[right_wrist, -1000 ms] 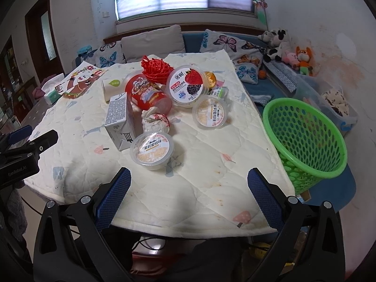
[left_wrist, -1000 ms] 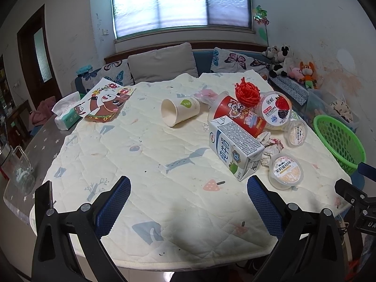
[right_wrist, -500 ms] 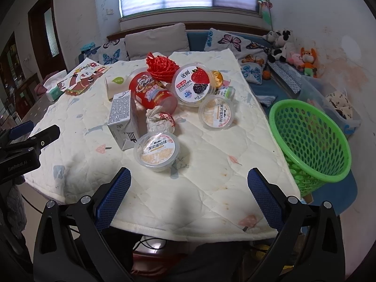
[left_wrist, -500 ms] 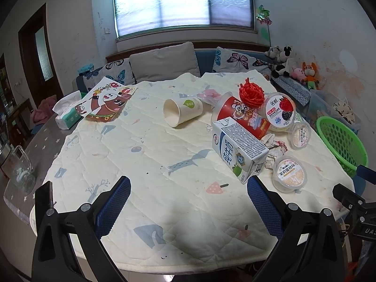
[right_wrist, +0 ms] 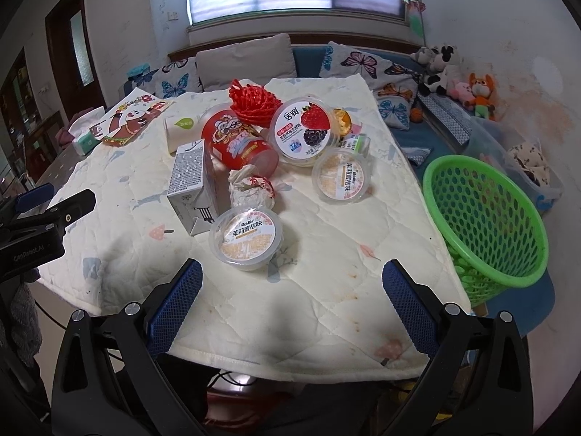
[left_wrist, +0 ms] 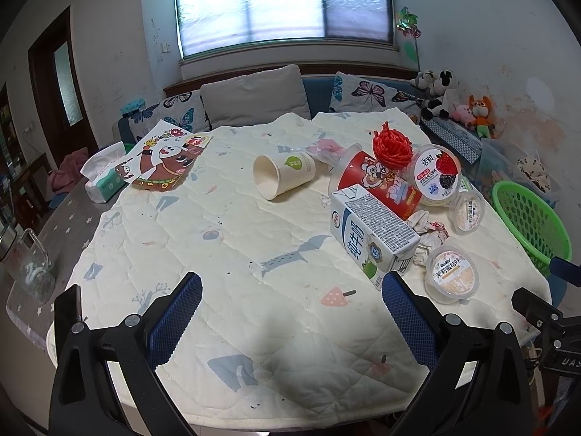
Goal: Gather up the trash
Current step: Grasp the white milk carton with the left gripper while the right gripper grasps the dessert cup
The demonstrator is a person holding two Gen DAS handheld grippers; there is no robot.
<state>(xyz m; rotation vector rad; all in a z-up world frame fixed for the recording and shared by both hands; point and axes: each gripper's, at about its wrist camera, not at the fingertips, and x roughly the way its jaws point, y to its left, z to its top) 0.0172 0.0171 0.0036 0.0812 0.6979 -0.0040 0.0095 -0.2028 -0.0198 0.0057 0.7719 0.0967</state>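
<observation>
Green basket beside the table empty as far as visible, trash left of it untouched: jelly cup, milk carton, paper cup; left gripper and right gripper spread wide, holding nothing.

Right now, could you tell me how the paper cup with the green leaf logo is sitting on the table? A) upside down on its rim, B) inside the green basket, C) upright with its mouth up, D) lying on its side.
D: in the left wrist view the paper cup lies on its side on the quilted table cover, its open mouth facing the camera, well away from the green basket.
</observation>
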